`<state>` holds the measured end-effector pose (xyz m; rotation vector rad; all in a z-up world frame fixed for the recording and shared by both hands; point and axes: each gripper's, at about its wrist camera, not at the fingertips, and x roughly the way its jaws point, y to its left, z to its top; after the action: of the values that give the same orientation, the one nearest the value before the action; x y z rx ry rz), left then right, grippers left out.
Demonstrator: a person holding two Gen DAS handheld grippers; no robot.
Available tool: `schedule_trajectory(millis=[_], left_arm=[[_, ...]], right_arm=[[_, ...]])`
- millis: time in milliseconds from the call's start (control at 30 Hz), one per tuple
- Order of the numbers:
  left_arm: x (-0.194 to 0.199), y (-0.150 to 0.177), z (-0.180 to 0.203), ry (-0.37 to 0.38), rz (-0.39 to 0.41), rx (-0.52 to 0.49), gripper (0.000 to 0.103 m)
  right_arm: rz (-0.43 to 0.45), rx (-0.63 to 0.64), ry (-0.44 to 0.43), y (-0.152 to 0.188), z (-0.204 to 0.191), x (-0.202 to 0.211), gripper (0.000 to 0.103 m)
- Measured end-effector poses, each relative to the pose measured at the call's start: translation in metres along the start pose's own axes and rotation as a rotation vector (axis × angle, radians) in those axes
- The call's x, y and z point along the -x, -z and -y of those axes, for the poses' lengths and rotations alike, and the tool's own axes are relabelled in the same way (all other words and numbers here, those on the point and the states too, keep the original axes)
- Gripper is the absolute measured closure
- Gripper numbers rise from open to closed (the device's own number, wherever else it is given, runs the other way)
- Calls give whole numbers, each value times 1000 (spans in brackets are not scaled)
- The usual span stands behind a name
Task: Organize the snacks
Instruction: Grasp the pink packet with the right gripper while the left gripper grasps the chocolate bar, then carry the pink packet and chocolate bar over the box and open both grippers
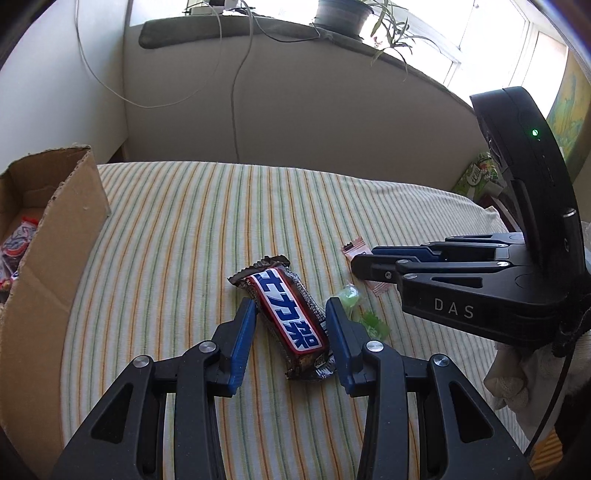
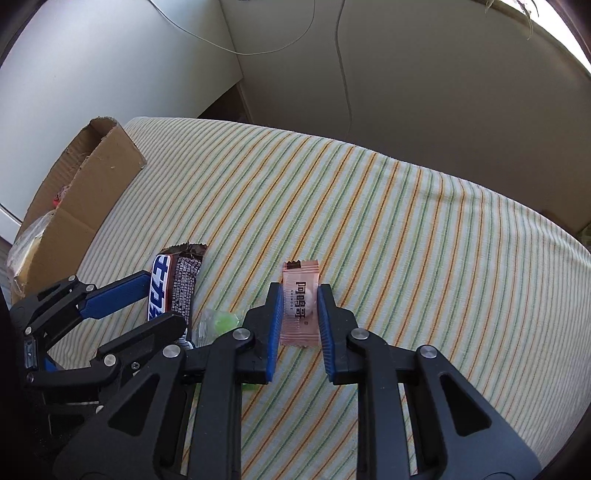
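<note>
While chocolate bar (image 1: 286,320) lies on striped cloth (image 1: 192,236), left gripper (image 1: 290,314) straddles it, blue pads (image 1: 242,339) close at both sides, contact unclear. Pink sachet (image 2: 300,303) at bar's 2 o'clock, pinched between right gripper (image 2: 300,295) pads. Green candy (image 1: 349,296) between bar and sachet, second green wrapper (image 1: 375,325) just beside it. Cardboard box (image 1: 55,236) at 9 o'clock from bar, wrapped snacks (image 1: 16,243) inside. Potted plant (image 1: 345,16) on sill at 12 o'clock.
</note>
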<state>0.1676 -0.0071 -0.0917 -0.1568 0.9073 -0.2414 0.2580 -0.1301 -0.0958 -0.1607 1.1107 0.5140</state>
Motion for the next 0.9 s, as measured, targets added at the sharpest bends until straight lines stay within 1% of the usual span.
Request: schedule_trajectory(millis=[167, 333, 500, 567, 633, 733, 900], left_arm=[[-6, -1, 4, -28, -6, -37, 63], [-7, 0, 4, -24, -7, -56, 67], [-9, -1, 4, -5, -2, -43, 69], [-6, 0, 0, -6, 5, -36, 70], [-2, 2, -2, 0, 19, -24, 76], [2, 4, -5, 2, 24, -17, 77], [1, 2, 1, -9, 18, -52, 78]], right_arm=[[1, 14, 7, -1, 1, 0, 83], [3, 76, 54, 2, -8, 0, 83], [12, 137, 96, 5, -15, 0, 83], [17, 132, 97, 6, -17, 0, 83], [28, 138, 103, 9, -17, 2, 83], [44, 120, 97, 14, -16, 5, 83], [49, 100, 88, 15, -12, 4, 83]])
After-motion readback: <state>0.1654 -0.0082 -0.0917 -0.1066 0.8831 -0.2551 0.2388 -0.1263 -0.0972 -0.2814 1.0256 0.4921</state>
